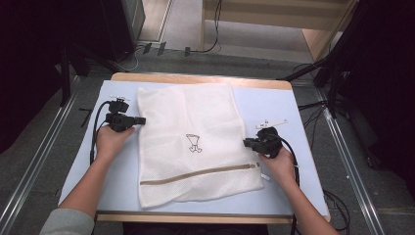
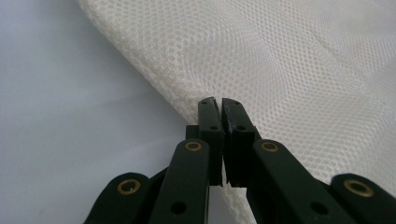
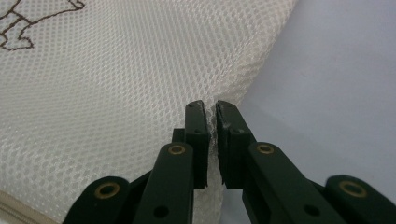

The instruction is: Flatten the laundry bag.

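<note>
A white mesh laundry bag (image 1: pixel 191 122) lies flat on the pale blue table top (image 1: pixel 274 103), with a tan zipper (image 1: pixel 200 174) across its near end and a small brown drawing (image 1: pixel 194 143) in the middle. My left gripper (image 1: pixel 142 120) is at the bag's left edge, and in the left gripper view its jaws (image 2: pixel 219 100) are shut on the mesh hem (image 2: pixel 280 60). My right gripper (image 1: pixel 246 143) is at the bag's right edge above the zipper. In the right gripper view it (image 3: pixel 211 103) pinches the mesh (image 3: pixel 116 84) between its pads.
Bare blue table surface lies on both sides of the bag, and a wooden edge (image 1: pixel 195 77) runs along the far side. Beyond the table, cables (image 1: pixel 205 49) lie on the floor, with dark stands (image 1: pixel 333 73) at the right and metal rails (image 1: pixel 34 166) alongside.
</note>
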A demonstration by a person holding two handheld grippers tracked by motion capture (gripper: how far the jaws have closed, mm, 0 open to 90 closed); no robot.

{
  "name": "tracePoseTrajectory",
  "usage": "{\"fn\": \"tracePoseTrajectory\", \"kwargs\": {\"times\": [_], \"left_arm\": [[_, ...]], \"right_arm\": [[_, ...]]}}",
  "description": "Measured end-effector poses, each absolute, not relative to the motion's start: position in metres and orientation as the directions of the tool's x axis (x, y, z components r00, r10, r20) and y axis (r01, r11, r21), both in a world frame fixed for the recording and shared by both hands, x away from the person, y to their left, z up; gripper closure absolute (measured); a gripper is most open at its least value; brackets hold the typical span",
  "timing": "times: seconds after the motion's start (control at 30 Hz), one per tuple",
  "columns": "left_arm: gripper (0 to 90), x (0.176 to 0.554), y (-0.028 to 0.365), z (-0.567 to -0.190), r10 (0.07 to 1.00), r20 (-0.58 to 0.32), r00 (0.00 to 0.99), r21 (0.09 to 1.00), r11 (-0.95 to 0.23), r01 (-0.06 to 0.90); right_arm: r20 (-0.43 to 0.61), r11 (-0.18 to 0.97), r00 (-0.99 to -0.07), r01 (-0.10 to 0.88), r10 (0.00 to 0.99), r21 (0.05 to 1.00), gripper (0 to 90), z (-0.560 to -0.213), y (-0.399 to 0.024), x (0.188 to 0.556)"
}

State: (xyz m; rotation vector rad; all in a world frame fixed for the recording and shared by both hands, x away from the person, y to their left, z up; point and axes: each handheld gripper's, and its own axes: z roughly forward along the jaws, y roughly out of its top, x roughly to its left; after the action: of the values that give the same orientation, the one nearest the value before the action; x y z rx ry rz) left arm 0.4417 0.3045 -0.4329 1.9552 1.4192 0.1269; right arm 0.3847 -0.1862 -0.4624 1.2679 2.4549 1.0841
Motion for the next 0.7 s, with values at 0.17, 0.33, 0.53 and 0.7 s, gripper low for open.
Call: {"fn": "tracePoseTrajectory", "kwargs": {"times": [0.17, 0.33, 0.53, 0.7], "left_arm": [[88.9, 0.461, 0.297, -0.435, 0.856, -0.313, 0.411, 0.581, -0.170, 0.796], [88.9, 0.475, 0.291, -0.433, 0.854, -0.301, 0.423, 0.597, -0.177, 0.782], [88.9, 0.493, 0.293, -0.434, 0.862, -0.285, 0.420, 0.602, -0.180, 0.778], [87.0, 0.502, 0.300, -0.435, 0.869, -0.299, 0.394, 0.624, -0.134, 0.770]], "right_arm": [[0.184, 0.359, -0.613, 0.650, 0.768, 0.669, 86.7, -0.464, -0.190, 0.372], [0.202, 0.355, -0.607, 0.668, 0.769, 0.654, 87.4, -0.468, -0.187, 0.366], [0.183, 0.349, -0.597, 0.660, 0.781, 0.666, 87.4, -0.471, -0.178, 0.375], [0.188, 0.314, -0.572, 0.663, 0.798, 0.679, 87.1, -0.473, -0.173, 0.386]]}}
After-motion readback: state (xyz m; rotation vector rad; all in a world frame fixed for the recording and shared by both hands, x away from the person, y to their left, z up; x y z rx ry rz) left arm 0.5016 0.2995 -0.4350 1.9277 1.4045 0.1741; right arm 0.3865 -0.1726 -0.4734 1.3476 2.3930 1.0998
